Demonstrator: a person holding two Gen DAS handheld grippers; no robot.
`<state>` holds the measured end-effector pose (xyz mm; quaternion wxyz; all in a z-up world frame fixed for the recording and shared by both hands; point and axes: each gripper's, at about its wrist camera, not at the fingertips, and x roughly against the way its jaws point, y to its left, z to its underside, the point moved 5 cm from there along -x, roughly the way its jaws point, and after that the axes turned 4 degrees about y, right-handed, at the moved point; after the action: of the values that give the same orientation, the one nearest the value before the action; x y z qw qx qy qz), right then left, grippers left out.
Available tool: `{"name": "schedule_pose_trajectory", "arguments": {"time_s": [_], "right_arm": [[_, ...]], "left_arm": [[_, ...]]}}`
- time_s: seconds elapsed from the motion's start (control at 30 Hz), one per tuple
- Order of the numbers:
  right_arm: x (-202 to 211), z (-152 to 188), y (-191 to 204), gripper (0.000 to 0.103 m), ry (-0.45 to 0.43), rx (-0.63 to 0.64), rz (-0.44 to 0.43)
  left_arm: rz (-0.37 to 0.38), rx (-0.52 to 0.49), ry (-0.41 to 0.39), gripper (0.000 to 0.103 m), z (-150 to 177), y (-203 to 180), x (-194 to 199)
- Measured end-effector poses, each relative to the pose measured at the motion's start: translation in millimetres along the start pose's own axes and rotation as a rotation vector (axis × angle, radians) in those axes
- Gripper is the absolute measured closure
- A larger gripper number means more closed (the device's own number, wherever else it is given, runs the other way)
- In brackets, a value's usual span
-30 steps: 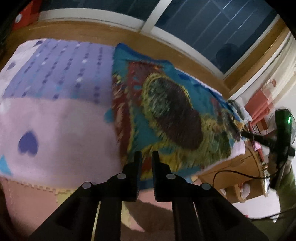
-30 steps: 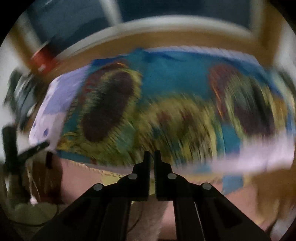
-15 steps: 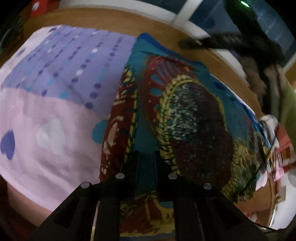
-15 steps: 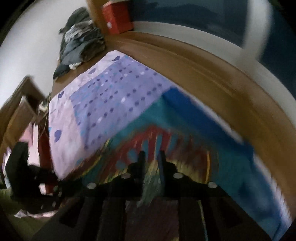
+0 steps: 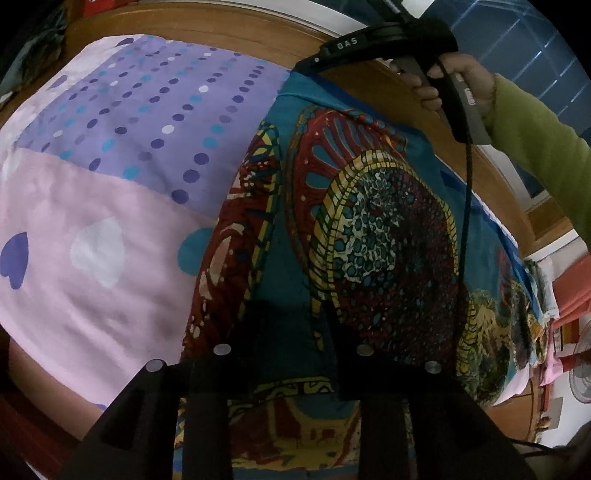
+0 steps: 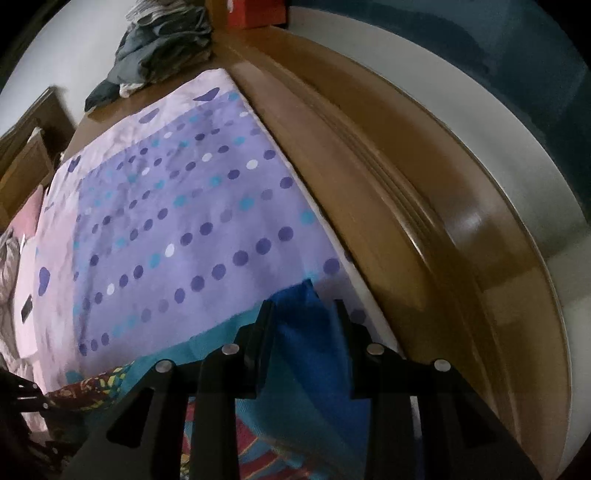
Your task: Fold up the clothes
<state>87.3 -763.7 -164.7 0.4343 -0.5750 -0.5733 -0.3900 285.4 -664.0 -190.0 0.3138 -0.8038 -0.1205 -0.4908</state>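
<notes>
A teal, red and yellow patterned cloth [image 5: 369, 229] lies spread on the bed's purple and pink sheet [image 5: 110, 184]. My left gripper [image 5: 293, 310] points down at the cloth's near part. Its jaws are opening, and the fabric lies flat under the gap with no pad pressing it. In the left wrist view my right gripper [image 5: 306, 64] is at the cloth's far corner, held by a hand [image 5: 443, 74] in a green sleeve. In its own view the right gripper [image 6: 303, 306] is opening, and the cloth's blue corner [image 6: 306, 332] sits loose between its fingers.
A wooden ledge [image 6: 369, 166] runs along the far side of the bed, with a white sill and a dark window behind it. Dark clothes [image 6: 166, 40] and a red box [image 6: 255, 11] sit at the far end. A fan [image 5: 581, 373] stands beyond the bed's right end.
The right gripper swung across the bed to the cloth's far corner by the wooden ledge, and its jaws parted. The left gripper came down over the cloth and its jaws spread.
</notes>
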Motion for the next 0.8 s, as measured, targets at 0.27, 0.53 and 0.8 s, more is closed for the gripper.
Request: {"name": "schedule_pose_trajectory", "arguments": {"time_s": [0.27, 0.53, 0.8], "right_arm": [[15, -14, -12, 0.102, -0.085, -0.007, 0.161], [10, -22, -15, 0.102, -0.086, 0.058, 0.313], [-2, -23, 1, 0.102, -0.069, 0.114, 0.474]], "left_arm": [[-0.039, -0.023, -0.017, 0.075, 2, -5, -1], [-0.006, 0.007, -0.026, 0.075, 3, -1, 1], [-0.039, -0.003, -0.011, 0.075, 5, -1, 3]]}}
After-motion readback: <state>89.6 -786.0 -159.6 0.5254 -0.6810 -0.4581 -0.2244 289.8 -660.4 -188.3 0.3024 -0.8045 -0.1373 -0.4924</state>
